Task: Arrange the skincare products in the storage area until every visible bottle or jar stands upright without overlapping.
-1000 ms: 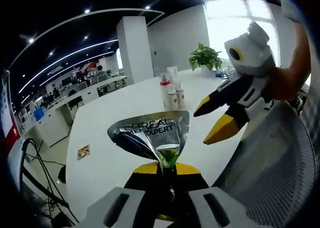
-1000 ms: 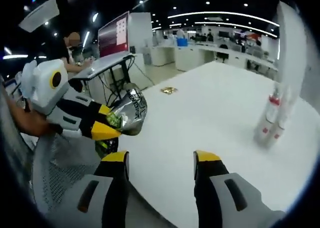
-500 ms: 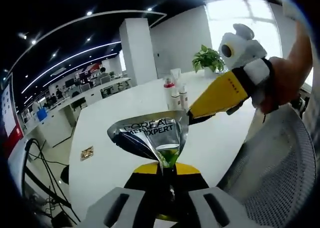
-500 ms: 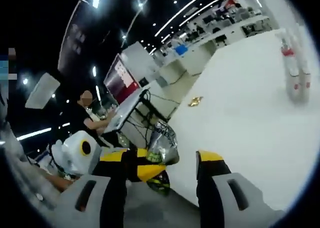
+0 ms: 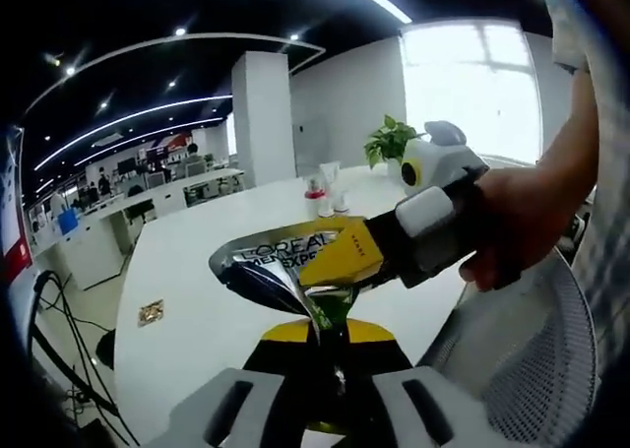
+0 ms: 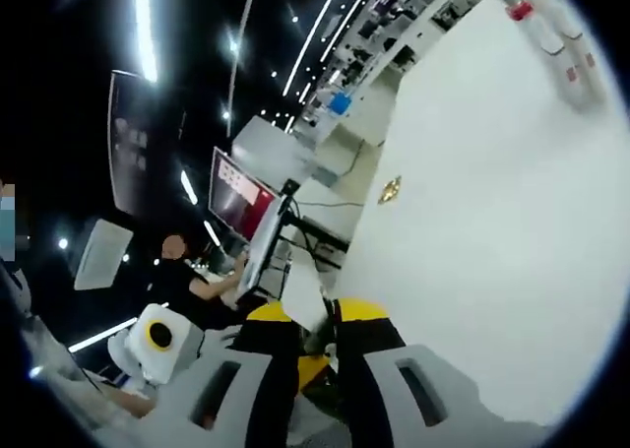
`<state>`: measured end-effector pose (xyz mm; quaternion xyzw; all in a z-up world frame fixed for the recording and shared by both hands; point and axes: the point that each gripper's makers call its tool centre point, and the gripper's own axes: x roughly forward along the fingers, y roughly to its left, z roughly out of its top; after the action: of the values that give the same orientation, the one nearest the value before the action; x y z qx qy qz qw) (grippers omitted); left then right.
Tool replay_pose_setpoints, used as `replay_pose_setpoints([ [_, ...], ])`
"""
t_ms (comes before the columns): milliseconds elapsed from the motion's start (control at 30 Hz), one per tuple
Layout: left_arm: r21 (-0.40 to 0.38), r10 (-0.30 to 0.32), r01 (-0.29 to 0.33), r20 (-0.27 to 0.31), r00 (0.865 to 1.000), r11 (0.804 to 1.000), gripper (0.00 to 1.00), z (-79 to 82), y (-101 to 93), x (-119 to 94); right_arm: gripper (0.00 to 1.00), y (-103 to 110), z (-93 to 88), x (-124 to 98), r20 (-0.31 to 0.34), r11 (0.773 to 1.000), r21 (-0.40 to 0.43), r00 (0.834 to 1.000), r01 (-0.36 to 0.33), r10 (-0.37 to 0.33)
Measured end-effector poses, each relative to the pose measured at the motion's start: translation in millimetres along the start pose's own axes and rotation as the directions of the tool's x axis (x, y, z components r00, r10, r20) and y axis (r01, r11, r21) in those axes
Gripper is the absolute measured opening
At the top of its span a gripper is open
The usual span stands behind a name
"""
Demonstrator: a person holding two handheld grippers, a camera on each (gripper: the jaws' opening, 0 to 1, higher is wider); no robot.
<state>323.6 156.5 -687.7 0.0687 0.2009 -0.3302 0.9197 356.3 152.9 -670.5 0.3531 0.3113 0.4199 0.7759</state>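
While your left gripper [image 5: 330, 342] pinches the silver sachet [image 5: 285, 267] above the table [image 5: 217, 261], your right gripper's [image 6: 313, 332] jaws close on its edge, seemingly to take it over.

A potted plant [image 5: 391, 140] stands at the far end of the white table [image 5: 212, 271]; a mesh chair [image 5: 532, 369] sits near right.
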Motion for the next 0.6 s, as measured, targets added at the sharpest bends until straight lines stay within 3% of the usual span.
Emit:
replay_pose_setpoints([
  [67,-0.009,-0.003,0.003,0.004,1.000,1.000,0.10,0.4,-0.1,0,0.08,2,0.1,-1,-0.005,1.000,0.000,1.000,-0.006,0.006],
  [200,0.002,-0.012,0.012,0.008,1.000,1.000,0.15,1.2,-2.7,1,0.06,4,3.8,-6,-0.022,0.996,-0.084,1.000,-0.002,0.000],
  [333,-0.021,-0.032,0.032,0.020,0.999,0.999,0.20,3.4,-7.1,0,0.05,3,3.7,-13,-0.025,0.997,-0.077,1.000,0.000,-0.002],
  [533,-0.121,0.012,-0.008,0.038,0.999,0.993,0.47,6.2,7.3,0,0.04,-2,16.9,-28,0.001,0.997,-0.068,1.000,0.023,-0.023],
  [600,-0.144,0.018,-0.011,0.044,0.999,0.990,0.50,7.2,8.9,0,0.04,-2,25.2,-35,0.016,0.997,-0.081,1.000,0.007,-0.006],
])
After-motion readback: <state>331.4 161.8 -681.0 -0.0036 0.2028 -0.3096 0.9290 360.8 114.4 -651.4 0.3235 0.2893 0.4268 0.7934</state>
